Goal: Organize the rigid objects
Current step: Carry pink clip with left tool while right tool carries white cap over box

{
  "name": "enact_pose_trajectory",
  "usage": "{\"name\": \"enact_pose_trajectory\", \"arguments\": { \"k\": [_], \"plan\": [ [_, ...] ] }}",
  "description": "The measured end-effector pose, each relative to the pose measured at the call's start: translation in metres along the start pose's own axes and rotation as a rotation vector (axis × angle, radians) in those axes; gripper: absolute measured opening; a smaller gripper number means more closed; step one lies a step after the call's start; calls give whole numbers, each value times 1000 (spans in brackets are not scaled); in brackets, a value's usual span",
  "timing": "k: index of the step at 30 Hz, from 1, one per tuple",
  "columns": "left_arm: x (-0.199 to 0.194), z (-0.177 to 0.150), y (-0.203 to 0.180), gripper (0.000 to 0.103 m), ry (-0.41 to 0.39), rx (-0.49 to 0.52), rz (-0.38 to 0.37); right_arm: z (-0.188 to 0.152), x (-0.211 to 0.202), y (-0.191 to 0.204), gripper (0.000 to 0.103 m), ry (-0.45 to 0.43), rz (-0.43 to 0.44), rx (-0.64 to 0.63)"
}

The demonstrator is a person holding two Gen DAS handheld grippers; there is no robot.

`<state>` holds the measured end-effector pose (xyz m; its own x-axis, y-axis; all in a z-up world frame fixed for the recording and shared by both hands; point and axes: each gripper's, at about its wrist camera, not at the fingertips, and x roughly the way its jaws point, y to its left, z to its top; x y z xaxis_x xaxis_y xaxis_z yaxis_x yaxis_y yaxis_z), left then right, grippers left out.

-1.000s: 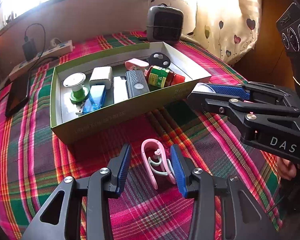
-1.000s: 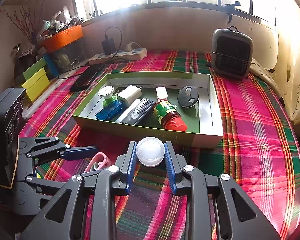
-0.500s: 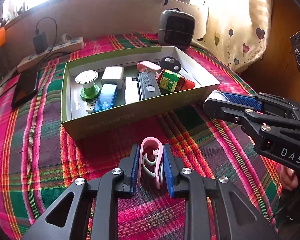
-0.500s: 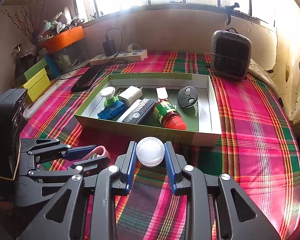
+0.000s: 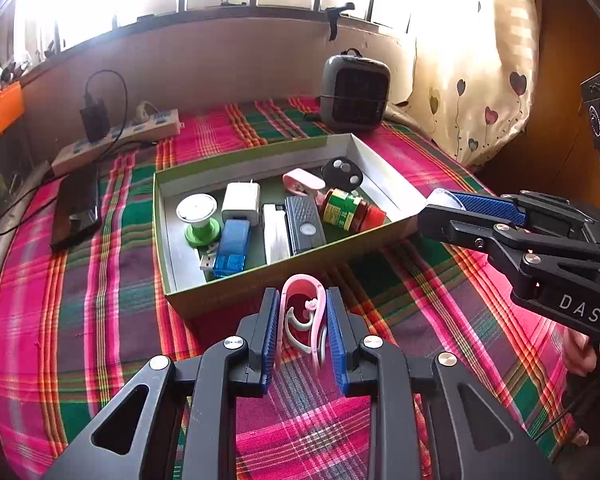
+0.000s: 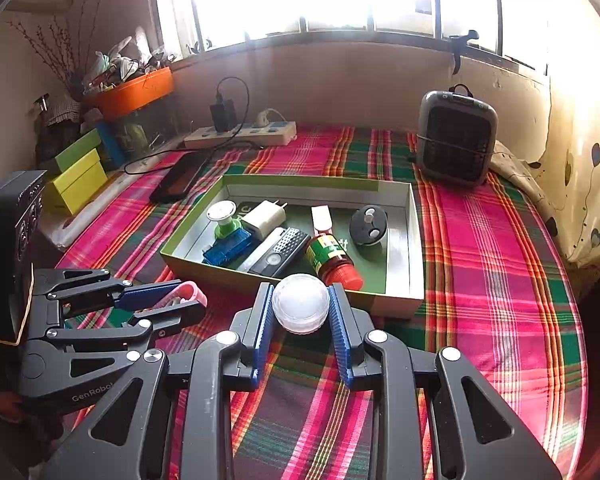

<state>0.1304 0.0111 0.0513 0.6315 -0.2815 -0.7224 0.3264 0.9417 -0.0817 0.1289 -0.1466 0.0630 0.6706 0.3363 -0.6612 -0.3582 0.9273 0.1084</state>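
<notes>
My left gripper (image 5: 303, 304) is shut on a pink clip (image 5: 306, 312) and holds it just above the plaid cloth, in front of the near wall of the green box (image 5: 260, 284). My right gripper (image 6: 300, 304) is shut on a round clear-white lid (image 6: 300, 309), also just short of the box's (image 6: 396, 304) near wall. In the right wrist view the left gripper (image 6: 180, 300) with the pink clip (image 6: 188, 293) shows at the lower left. Inside the box lie a red-capped jar (image 5: 350, 213), a black remote (image 5: 304, 229), a blue USB stick (image 5: 230, 250) and a white charger (image 5: 241, 203).
A grey heater (image 6: 456, 140) stands behind the box at the right. A power strip (image 6: 240, 134) and a dark phone (image 6: 180, 178) lie at the far left. Yellow-green boxes (image 6: 78, 176) and an orange bin (image 6: 134, 92) line the left wall. A curtain (image 5: 480, 60) hangs at the right.
The left gripper's jaws closed on the pink clip and lifted it off the cloth. Both grippers rose a little, so the box looks farther below; the right still holds the lid.
</notes>
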Motion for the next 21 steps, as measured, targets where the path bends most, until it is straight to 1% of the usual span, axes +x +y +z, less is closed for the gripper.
{"name": "enact_pose_trajectory", "arguments": {
  "k": [3, 6, 12, 17, 21],
  "plan": [
    [-5, 11, 1, 22, -23, 4, 3, 9, -3, -1, 28, -8, 7, -1],
    [-6, 20, 6, 22, -38, -16, -7, 20, -5, -2, 28, -19, 9, -9],
    [4, 36, 21, 22, -38, -49, -8, 42, 2, -8, 28, -27, 19, -7],
    [12, 47, 30, 22, -38, -54, -1, 60, 18, -15, 28, -15, 26, -4],
    [22, 49, 36, 22, -28, -61, 10, 68, 36, -18, 28, 8, 28, -11]
  ]
}}
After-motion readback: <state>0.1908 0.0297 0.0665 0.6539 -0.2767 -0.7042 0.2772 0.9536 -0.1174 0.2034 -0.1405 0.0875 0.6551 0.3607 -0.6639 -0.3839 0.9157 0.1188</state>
